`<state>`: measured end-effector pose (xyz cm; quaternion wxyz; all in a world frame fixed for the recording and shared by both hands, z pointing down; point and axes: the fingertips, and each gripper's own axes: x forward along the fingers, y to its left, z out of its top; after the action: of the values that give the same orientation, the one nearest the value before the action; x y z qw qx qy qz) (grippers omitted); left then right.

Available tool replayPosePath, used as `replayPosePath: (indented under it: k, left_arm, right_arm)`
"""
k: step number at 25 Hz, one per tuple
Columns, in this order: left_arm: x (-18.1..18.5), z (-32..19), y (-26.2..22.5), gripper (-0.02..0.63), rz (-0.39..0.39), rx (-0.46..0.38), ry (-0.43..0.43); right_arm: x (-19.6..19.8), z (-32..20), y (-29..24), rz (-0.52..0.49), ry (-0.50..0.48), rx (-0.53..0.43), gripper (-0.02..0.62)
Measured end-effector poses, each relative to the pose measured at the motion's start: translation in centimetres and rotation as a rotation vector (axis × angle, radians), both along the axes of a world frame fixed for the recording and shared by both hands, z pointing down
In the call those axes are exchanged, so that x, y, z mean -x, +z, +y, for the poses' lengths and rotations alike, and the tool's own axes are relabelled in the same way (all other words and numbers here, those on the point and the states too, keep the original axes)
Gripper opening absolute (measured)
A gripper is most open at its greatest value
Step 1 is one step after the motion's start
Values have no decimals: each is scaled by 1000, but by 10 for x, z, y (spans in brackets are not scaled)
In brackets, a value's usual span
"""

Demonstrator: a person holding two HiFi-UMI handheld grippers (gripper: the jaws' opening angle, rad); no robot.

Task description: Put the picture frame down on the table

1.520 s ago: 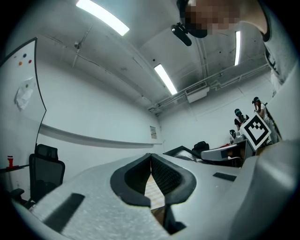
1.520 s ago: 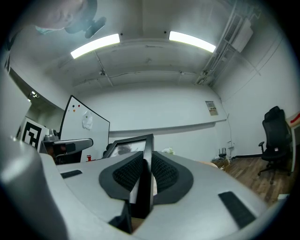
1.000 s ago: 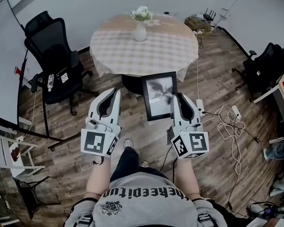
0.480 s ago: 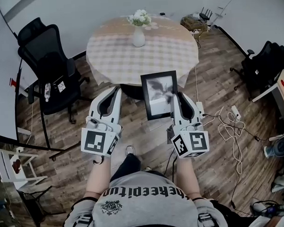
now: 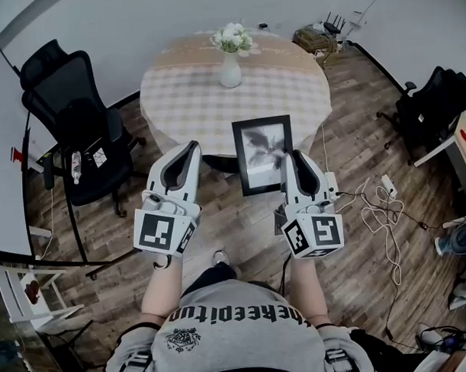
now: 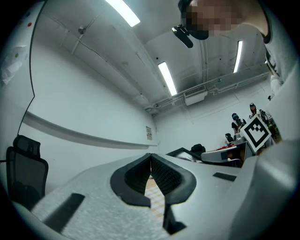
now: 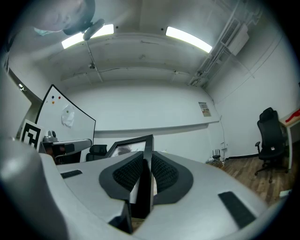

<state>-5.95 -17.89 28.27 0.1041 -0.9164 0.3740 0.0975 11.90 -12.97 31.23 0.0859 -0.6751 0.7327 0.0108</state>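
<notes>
The right claw is pinching the right-hand long edge of the picture frame, a flat black rectangular moulding around a smudgy grey print. The frame is sitting at the near rim of the round counter, which is wearing a pale checked cloth. The frame's long axis is pointing away from the person toward the counter, and its face is showing upward. Left of the frame, the left claw is pressing its ribbed black pads together on nothing.
</notes>
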Motion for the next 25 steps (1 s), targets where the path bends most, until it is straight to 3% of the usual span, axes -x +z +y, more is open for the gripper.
replayPosePath:
  k: [11,25]
  left_arm:
    - [18,-50,4,15,11,2,44]
    - [-7,-105,10,15,12,26,44]
  right_arm:
    - [18,-40,0,-2,54,-7,61]
    - [-10,-94,8,-14,62,17,61]
